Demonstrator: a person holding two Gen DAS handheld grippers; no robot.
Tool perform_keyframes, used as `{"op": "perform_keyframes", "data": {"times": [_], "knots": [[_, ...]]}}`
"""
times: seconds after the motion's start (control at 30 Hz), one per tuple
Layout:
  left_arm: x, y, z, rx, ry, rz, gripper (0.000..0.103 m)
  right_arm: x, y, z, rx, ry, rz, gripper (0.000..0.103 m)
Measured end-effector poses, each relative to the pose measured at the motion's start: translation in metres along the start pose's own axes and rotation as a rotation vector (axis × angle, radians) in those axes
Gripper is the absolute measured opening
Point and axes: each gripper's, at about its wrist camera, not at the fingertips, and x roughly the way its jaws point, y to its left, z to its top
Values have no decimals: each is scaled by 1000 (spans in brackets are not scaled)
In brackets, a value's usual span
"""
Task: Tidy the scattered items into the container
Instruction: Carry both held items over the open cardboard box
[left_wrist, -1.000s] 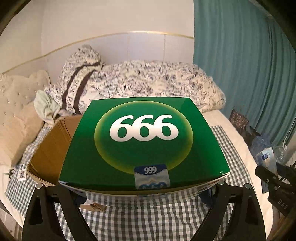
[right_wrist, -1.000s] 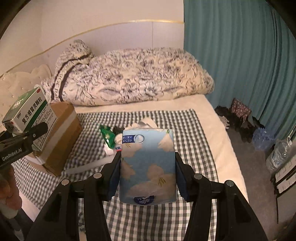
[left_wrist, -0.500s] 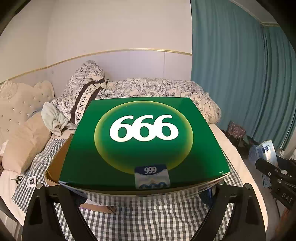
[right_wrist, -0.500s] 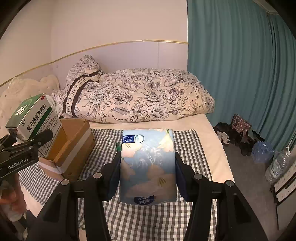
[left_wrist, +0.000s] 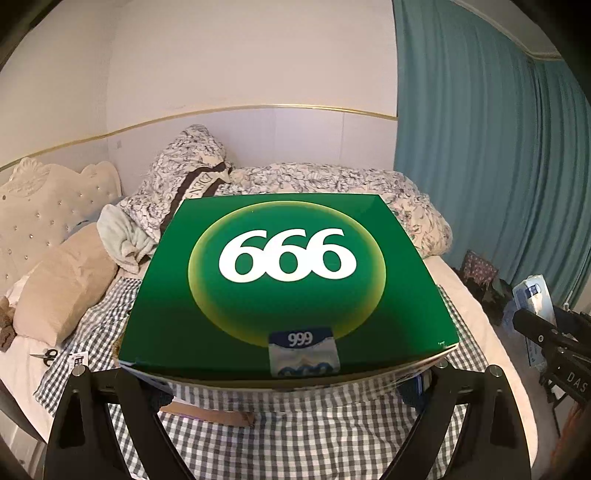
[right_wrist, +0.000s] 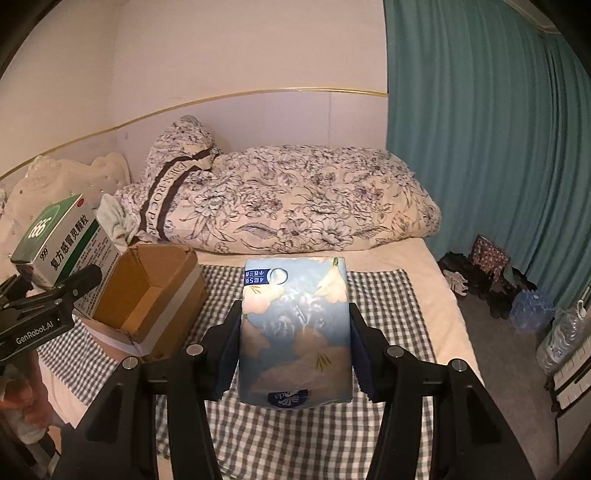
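Pinching tissue pack (right_wrist: 293, 332) lengthwise along right tongs (right_wrist: 294, 354), left tongs (left_wrist: 288, 384) clamping green box (left_wrist: 288, 284) flat, crosswise.

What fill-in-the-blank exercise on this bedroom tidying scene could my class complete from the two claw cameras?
1. The left claw grips a ____ medicine box.
2. The right claw grips a pack of ____.
3. The open cardboard box stands on a ____ cloth.
4. The curtain is ____ in colour.

Missing words: green; tissues; checked; teal
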Motion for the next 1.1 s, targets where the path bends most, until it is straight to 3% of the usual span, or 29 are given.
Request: {"op": "perform_keyframes", "data": {"times": [0.43,1.1], "knots": [[-4,47,10,-58,-14,66,94,15,43,20,-37,-14,79,52],[34,116,12,-84,50,172,94,71,124,49,-132,7,192,52]]}}
